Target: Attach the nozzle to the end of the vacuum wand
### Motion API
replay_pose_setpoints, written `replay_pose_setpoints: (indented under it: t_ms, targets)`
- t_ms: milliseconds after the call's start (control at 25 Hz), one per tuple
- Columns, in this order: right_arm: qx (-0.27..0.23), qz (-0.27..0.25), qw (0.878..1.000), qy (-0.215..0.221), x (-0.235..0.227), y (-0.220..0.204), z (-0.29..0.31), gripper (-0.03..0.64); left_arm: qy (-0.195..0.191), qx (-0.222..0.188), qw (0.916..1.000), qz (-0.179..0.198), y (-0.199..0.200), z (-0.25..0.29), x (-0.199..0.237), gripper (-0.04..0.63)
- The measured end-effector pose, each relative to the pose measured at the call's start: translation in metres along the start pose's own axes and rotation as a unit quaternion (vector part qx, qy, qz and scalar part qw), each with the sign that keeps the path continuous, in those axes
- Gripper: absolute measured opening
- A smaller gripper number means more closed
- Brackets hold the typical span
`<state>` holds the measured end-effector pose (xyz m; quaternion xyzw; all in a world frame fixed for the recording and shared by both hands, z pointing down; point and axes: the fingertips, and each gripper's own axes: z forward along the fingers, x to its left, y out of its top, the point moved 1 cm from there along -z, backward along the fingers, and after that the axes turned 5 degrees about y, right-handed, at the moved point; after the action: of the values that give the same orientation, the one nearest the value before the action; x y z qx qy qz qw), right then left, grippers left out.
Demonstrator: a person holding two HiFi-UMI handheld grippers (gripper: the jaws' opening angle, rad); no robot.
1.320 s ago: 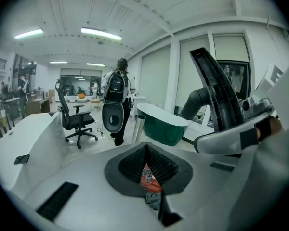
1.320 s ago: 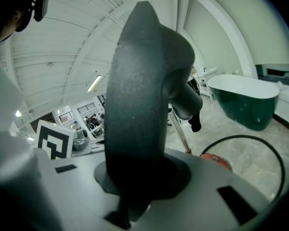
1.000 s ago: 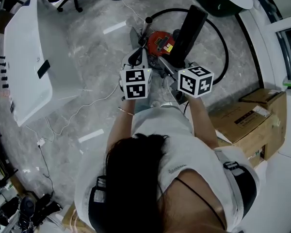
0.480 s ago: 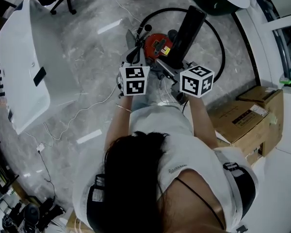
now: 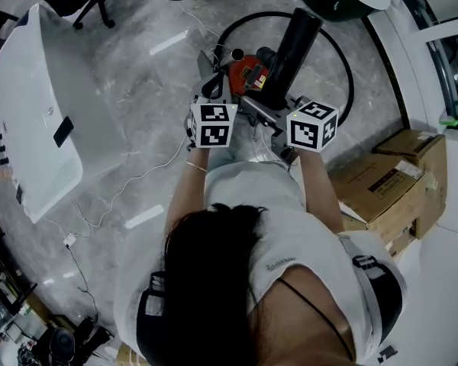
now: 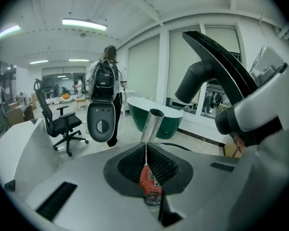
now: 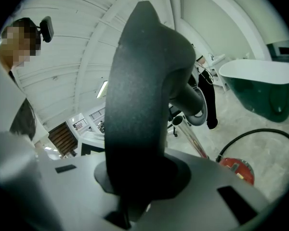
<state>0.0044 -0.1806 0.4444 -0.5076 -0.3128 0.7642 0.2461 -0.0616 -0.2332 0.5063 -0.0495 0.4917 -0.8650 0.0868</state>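
Right tongs (image 7: 137, 177) are clamped on the black nozzle (image 5: 294, 44), holding it upright. Left tongs (image 6: 145, 148) are pinched shut, with the wand (image 6: 151, 124) and its open end just past them.

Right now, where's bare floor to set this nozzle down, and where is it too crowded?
Bare floor lies between the white table and the red vacuum, beyond the white cable. A narrower strip runs between the black hose and the cardboard boxes. Crowded: straight ahead of you, around the vacuum and inside the hose loop.
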Motion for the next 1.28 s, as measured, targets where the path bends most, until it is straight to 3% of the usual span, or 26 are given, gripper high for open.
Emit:
replay_pose_setpoints:
  t_ms: [240, 440, 720, 960, 1280]
  targets:
    - [0.001, 0.012, 1.0, 0.016, 0.003, 0.003, 0.013, 0.071, -0.04, 0.003, 0.9991, 0.017, 0.0, 0.015, 0.003, 0.019]
    - [0.0, 0.014, 1.0, 0.025, 0.001, 0.01, 0.022, 0.071, -0.075, 0.015, 0.9963, 0.04, -0.005, 0.031, 0.004, 0.131]
    - [-0.044, 0.065, 0.99, 0.121, 0.01, 0.029, 0.016, 0.071, -0.12, 0.018, 0.9903, 0.068, -0.006, 0.05, 0.0, 0.187]
    - [-0.048, 0.097, 0.982, 0.157, 0.011, 0.032, 0.019, 0.072, -0.138, 0.026, 0.9806, 0.137, -0.013, 0.059, 0.001, 0.195]
    - [-0.089, 0.138, 0.972, 0.17, 0.008, 0.039, 0.012, 0.072, -0.156, 0.024, 0.9746, 0.159, -0.012, 0.068, 0.003, 0.198]
